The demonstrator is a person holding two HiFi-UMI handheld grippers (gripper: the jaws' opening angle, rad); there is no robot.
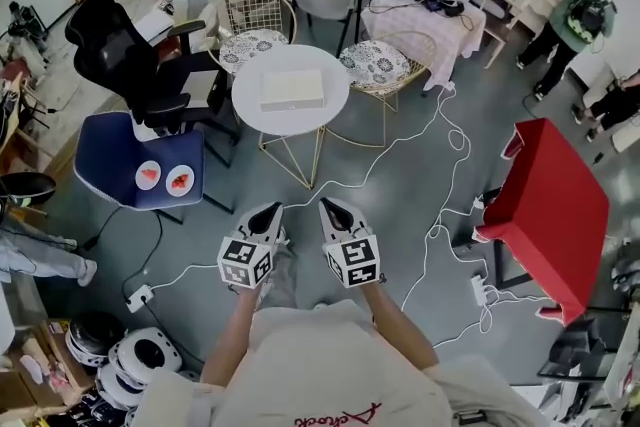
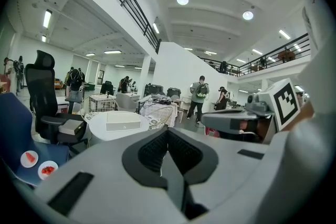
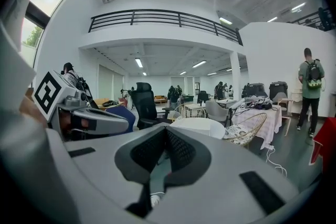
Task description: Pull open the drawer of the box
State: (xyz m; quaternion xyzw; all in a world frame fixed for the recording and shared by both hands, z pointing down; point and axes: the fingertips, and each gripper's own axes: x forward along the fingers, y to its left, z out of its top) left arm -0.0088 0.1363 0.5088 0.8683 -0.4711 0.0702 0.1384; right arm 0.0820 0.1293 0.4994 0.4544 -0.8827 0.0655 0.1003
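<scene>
A flat cream box point(image 1: 292, 89) lies on a round white table point(image 1: 250, 105) ahead of me; the left gripper view shows the same box point(image 2: 123, 122) on the table point(image 2: 100, 126). Both grippers hang side by side well short of the table, above the floor. My left gripper point(image 1: 268, 212) is shut with nothing between its jaws, and so is my right gripper point(image 1: 332, 207). In the right gripper view the table point(image 3: 199, 126) shows past the jaws; the left gripper point(image 3: 79, 113) appears at the left.
Two gold wire chairs point(image 1: 385, 65) stand behind the table. A blue chair point(image 1: 110, 160) holding two plates point(image 1: 163, 178) sits left, beside a black office chair point(image 1: 125, 55). White cables point(image 1: 440, 215) and power strips cross the floor. A red table point(image 1: 560, 205) is at right. People stand far off.
</scene>
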